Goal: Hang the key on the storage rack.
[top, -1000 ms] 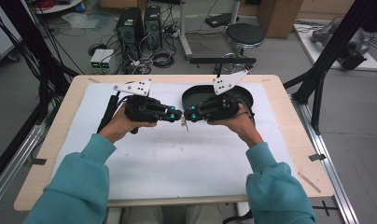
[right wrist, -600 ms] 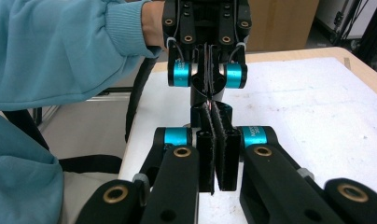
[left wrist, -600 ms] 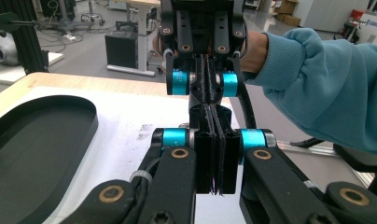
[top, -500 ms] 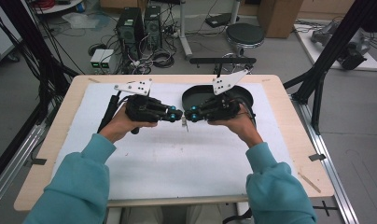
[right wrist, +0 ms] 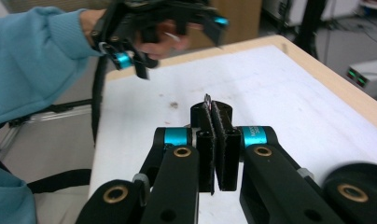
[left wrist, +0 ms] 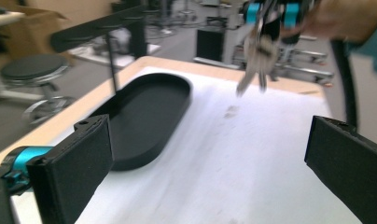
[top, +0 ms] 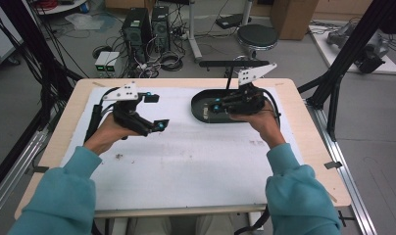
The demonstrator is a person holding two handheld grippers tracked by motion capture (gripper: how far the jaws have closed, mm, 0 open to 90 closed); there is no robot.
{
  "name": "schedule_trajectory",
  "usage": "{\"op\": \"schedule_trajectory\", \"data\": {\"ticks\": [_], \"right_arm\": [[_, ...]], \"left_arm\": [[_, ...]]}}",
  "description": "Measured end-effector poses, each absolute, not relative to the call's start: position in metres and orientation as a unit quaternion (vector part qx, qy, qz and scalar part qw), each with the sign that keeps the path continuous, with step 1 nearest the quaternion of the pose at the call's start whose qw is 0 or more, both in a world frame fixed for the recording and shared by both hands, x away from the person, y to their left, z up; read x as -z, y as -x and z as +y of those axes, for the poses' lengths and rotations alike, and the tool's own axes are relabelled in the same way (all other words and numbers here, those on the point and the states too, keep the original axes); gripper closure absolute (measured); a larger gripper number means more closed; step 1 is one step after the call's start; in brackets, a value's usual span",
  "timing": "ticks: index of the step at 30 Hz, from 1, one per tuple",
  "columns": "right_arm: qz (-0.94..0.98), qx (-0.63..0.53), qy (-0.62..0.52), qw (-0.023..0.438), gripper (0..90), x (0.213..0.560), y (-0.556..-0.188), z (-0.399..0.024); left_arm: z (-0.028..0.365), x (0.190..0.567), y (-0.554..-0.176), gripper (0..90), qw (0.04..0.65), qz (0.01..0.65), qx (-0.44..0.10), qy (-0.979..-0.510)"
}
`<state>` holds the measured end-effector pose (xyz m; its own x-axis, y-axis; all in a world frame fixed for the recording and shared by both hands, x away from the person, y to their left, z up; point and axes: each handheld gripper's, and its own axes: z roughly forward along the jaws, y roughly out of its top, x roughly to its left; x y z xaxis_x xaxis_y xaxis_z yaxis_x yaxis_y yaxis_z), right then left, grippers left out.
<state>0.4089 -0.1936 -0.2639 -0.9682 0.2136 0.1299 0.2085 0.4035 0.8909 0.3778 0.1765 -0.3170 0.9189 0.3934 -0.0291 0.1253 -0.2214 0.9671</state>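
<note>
Keys (left wrist: 257, 51) metallic, dangling from right gripper (top: 216, 107) over oval black tray (top: 200, 108).

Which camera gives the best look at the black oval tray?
The left gripper view: the black oval tray lies unobstructed there, its rim and inside plain. In the high view the right tongs partly cover the tray.

One black oval tray (top: 202, 108) on one white mat (top: 186, 161), on one wooden table (top: 313, 147). Two grippers: left gripper (top: 156, 111), right gripper (top: 213, 107). One bunch of keys (left wrist: 256, 51). Behind the table: one black stool (top: 257, 35), two computer towers (top: 137, 27).
</note>
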Motion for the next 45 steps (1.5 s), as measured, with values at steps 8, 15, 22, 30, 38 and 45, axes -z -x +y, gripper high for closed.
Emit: {"op": "schedule_trajectory", "data": {"ticks": [8,15,22,30,38,45], "right_arm": [[0.847,-0.506,-0.158,0.032,89.0,0.242,-0.430,-0.207],[0.856,-0.473,-0.203,0.049,89.0,0.238,-0.452,-0.215],[0.864,-0.446,-0.223,0.063,89.0,0.237,-0.469,-0.218],[0.864,-0.432,-0.246,0.077,89.0,0.233,-0.481,-0.220],[0.860,-0.427,-0.267,0.085,88.9,0.237,-0.491,-0.221],[0.857,-0.419,-0.285,0.092,89.0,0.238,-0.500,-0.222]], "left_arm": [[0.228,0.345,-0.345,1.7,0.594,0.209,-0.161,-0.760],[0.267,0.371,-0.319,1.7,0.609,0.244,-0.199,-0.728],[0.294,0.399,-0.293,1.7,0.620,0.272,-0.232,-0.699],[0.306,0.429,-0.271,1.7,0.620,0.292,-0.245,-0.685],[0.309,0.443,-0.262,1.7,0.625,0.299,-0.256,-0.674],[0.310,0.452,-0.259,1.7,0.637,0.298,-0.260,-0.662]]}}
